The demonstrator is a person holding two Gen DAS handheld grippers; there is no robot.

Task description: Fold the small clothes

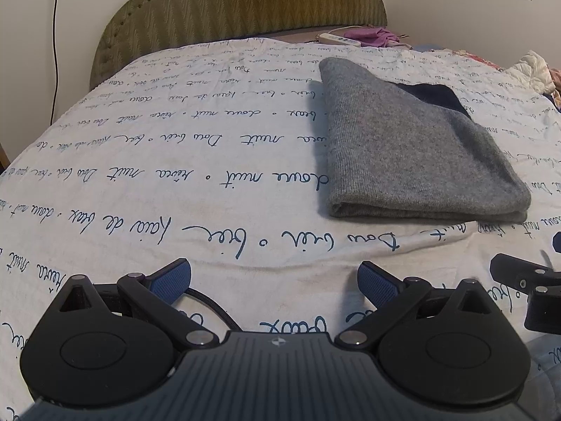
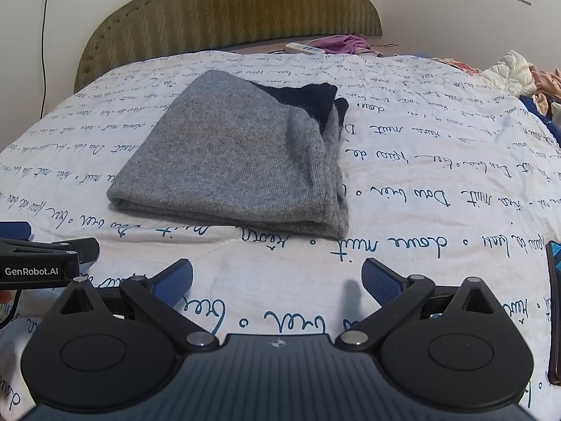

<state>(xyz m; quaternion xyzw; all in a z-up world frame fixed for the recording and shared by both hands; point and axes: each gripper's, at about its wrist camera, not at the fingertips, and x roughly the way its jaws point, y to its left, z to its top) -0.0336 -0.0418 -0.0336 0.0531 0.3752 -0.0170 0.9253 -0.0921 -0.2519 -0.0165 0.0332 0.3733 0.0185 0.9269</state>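
Observation:
A grey knit garment point(image 1: 406, 147) lies folded into a thick rectangle on the bed, with a dark navy part point(image 1: 434, 96) showing at its far end. It also shows in the right wrist view point(image 2: 238, 161), ahead and slightly left. My left gripper point(image 1: 274, 280) is open and empty, low over the sheet, in front of and left of the garment. My right gripper point(image 2: 277, 280) is open and empty, just in front of the garment's near edge. Neither touches the cloth.
The bed has a white sheet point(image 1: 175, 182) with blue script and an olive headboard point(image 1: 238, 3). A white power strip point(image 2: 305, 48) and purple cloth point(image 2: 345, 42) lie at the head. Crumpled clothes point(image 2: 515, 72) sit far right. A dark phone-like object point(image 2: 554, 312) lies at the right edge.

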